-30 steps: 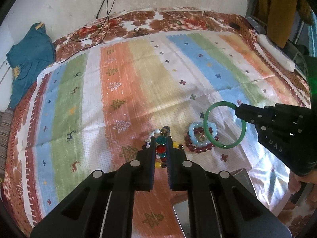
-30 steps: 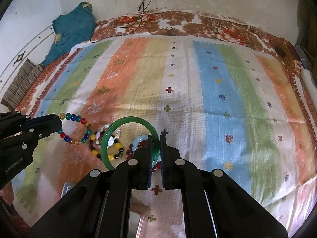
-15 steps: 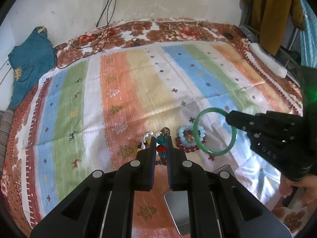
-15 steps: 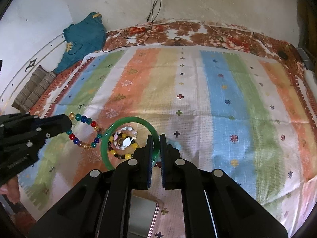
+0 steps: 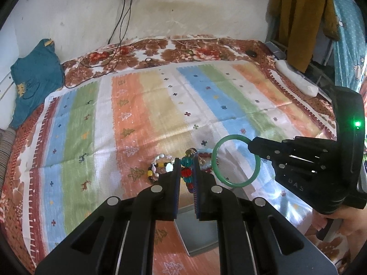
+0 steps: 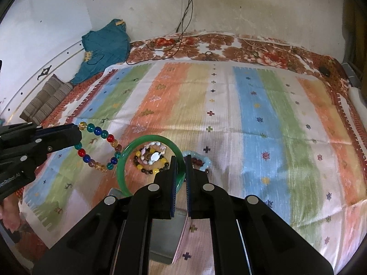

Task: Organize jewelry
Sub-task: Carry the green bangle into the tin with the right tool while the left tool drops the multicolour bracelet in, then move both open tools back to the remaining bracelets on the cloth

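My left gripper (image 5: 186,163) is shut on a multicoloured glass bead bracelet (image 5: 187,168), held above the striped cloth; it hangs from the fingers in the right wrist view (image 6: 101,147). My right gripper (image 6: 180,160) is shut on a green jade bangle (image 6: 123,160), also held up, seen in the left wrist view (image 5: 236,160). On the cloth lie a yellow, white and brown bead bracelet (image 6: 150,158) and a pale blue bracelet with dark red beads (image 6: 198,160). A grey metal tray (image 5: 195,231) lies under both grippers.
The striped cloth (image 6: 252,114) covers a floral bedsheet (image 6: 229,48). A blue garment (image 6: 103,48) and a striped cushion (image 6: 45,100) lie far left. Cables (image 6: 183,23) run down the wall. A white bundle (image 5: 298,81) lies at the right edge.
Both grippers have risen and pulled back toward me with their bracelets. The tray now shows more under the fingers.
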{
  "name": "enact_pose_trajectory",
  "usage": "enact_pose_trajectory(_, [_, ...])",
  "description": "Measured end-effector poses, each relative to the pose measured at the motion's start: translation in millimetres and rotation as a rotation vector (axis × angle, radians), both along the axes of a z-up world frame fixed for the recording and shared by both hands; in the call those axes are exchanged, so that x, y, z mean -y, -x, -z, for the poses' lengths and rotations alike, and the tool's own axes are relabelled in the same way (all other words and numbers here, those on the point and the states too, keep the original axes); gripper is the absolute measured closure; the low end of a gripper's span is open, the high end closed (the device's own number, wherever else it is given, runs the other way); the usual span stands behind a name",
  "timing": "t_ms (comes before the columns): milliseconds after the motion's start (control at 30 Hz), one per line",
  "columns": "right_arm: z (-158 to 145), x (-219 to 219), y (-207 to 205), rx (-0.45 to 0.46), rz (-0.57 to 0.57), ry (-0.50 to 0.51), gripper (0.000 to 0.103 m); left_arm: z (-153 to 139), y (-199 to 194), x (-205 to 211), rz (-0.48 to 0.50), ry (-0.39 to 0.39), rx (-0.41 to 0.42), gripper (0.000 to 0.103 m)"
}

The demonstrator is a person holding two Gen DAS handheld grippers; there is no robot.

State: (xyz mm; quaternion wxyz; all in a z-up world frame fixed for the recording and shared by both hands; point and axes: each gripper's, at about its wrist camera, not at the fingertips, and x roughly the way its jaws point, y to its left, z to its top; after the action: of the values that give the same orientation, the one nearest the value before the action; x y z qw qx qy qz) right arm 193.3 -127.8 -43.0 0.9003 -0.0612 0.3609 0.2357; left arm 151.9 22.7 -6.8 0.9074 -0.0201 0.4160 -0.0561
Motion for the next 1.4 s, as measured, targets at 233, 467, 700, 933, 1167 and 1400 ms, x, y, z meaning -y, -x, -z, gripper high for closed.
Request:
enact_pose_trajectory(233, [-2,6,16,0.015,-0.013,-0.008,0.095,-7,18,6,0.007,0.011,0.024,0.094])
enact_pose_trajectory(467, [1,13,29,0.013,-0.022,-0.01,0.095,-11,38,8,0.012,0.029,0.046,0.094])
enact_pose_trajectory(700, [5,15,42,0.008,-0.038,-0.006,0.095,-10,50,11,0.024,0.036,0.049,0.094])
enact_pose_trajectory(933, [12,13,46,-0.028,-0.074,0.003,0.095,-6,54,17,0.04,0.034,0.033,0.094])
enact_pose_trajectory(1167, [14,20,38,-0.06,-0.031,-0.015,0.066,-1,48,6,-0.013,0.073,-0.01,0.083])
enact_pose_trajectory(1400, [16,29,20,-0.092,0.016,-0.028,0.054,2,40,-9,-0.087,0.054,-0.016,0.073])
